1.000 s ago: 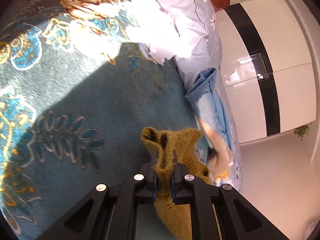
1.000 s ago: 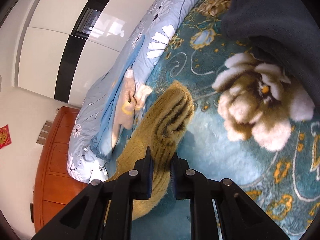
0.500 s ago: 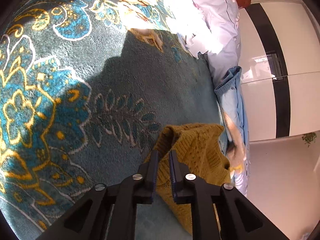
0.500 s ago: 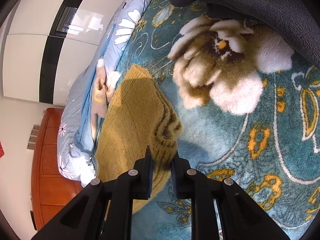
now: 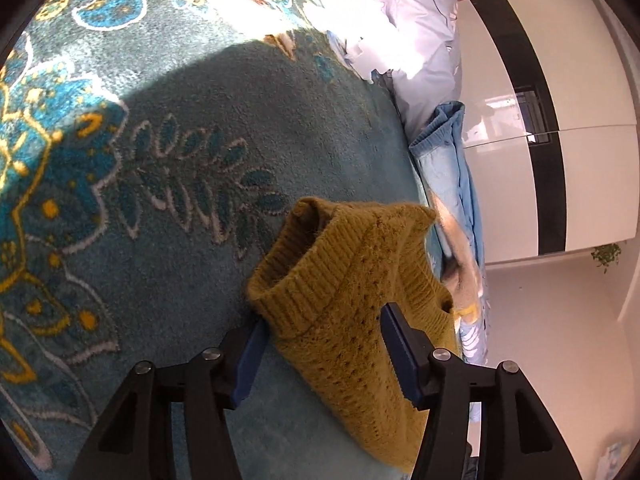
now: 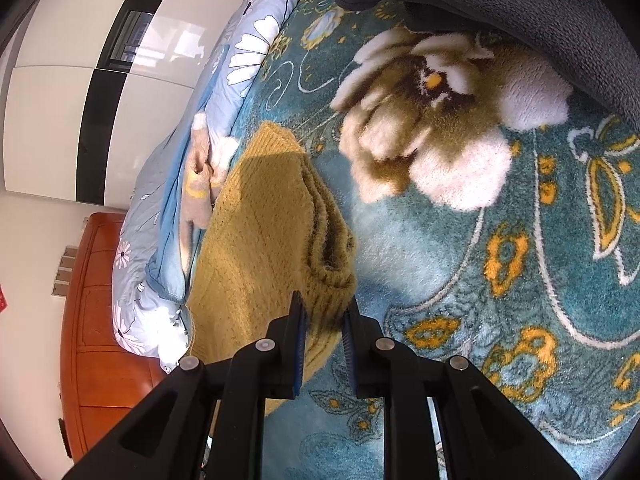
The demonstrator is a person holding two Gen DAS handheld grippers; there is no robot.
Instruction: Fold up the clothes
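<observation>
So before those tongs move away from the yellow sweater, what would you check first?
1. Mustard sweater lying on the teal blanket: ok.
2. Left tongs letting go: ok, jaws opening, knit between them but unpinched.
3. Right tongs released: not ok, shut on the folded edge.
4. Fold stacked evenly: cannot tell, only the right edge shows layers.
5. Dark grey garment apart from the sweater: ok.

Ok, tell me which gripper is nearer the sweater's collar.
Left. The left gripper straddles the mustard sweater just below its ribbed collar, jaws opening around the knit. The right gripper pinches a folded edge; no collar shows in its view.
</observation>
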